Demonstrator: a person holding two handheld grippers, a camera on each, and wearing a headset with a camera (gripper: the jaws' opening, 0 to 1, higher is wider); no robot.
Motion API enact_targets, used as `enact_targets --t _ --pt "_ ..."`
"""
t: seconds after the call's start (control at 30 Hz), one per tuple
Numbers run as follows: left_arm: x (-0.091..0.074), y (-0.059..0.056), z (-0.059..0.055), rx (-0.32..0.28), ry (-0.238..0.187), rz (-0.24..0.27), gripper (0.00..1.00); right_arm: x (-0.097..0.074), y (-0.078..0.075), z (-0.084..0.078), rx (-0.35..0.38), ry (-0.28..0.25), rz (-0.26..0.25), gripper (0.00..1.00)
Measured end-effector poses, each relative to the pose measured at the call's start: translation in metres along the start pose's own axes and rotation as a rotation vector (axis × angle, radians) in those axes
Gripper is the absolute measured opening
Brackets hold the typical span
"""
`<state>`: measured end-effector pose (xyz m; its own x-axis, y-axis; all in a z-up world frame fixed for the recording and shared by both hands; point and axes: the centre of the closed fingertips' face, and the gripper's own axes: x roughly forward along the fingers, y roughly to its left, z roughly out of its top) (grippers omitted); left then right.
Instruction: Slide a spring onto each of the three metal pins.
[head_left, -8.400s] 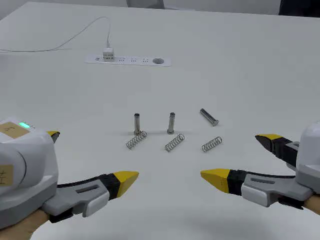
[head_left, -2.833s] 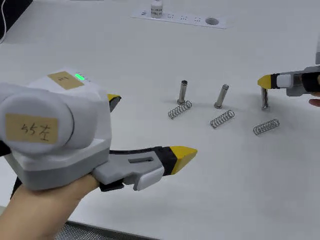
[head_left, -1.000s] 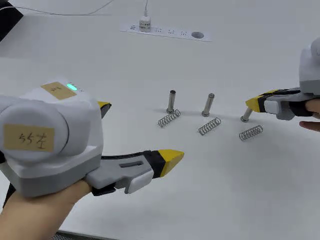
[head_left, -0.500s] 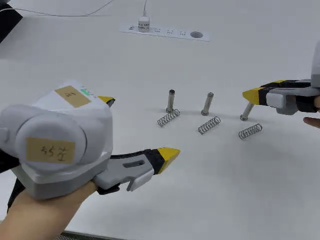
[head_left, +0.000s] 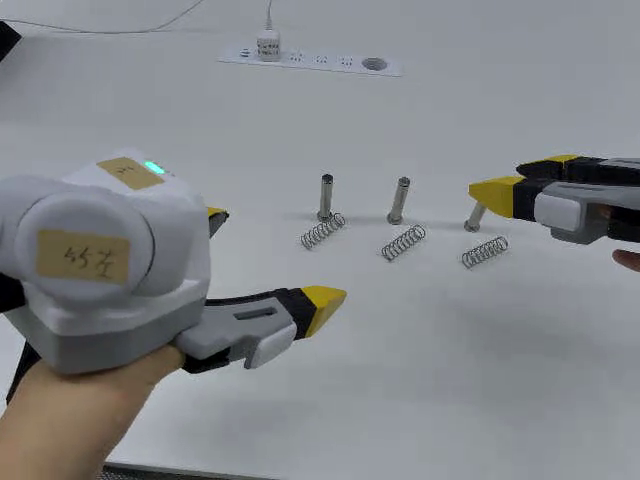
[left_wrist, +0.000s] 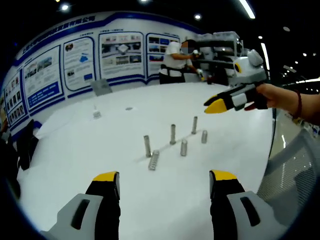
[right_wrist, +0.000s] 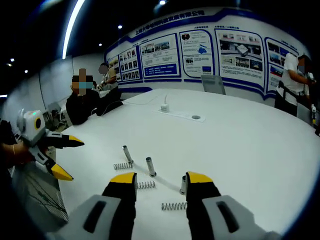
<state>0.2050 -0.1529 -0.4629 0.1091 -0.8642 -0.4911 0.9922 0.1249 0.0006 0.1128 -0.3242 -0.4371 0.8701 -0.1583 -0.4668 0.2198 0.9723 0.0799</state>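
The right gripper (right_wrist: 161, 178) has its jaws spread, and the right-hand pin (right_wrist: 183, 184) sits in the gap between them, close against one yellow tip. Whether it touches the tip I cannot tell. That pin leans; the middle pin (head_left: 400, 200) and left pin (head_left: 326, 196) stand in a row with it on the white table (head_left: 430, 380). A spring lies just in front of each pin — left spring (head_left: 322, 230), middle spring (head_left: 403, 242), right spring (head_left: 485, 252) — all flat on the table. The left gripper (head_left: 268, 258) hovers well apart to the left, jaws wide and empty.
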Motion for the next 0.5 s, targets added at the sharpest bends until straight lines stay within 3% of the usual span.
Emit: enact_targets --t 0.17,0.33,0.5 --pt "0.007 0.006 -0.002 0.007 0.029 -0.006 0.67 -0.008 0.011 0.002 -0.025 -0.024 0.023 0.45" --pt "0.019 0.01 0.0 0.057 0.051 -0.026 0.61 -0.014 0.026 0.0 -0.024 -0.058 0.056 0.49" --pt "0.033 0.016 0.0 0.082 0.073 -0.025 0.57 -0.018 0.034 -0.004 -0.024 -0.075 0.056 0.5"
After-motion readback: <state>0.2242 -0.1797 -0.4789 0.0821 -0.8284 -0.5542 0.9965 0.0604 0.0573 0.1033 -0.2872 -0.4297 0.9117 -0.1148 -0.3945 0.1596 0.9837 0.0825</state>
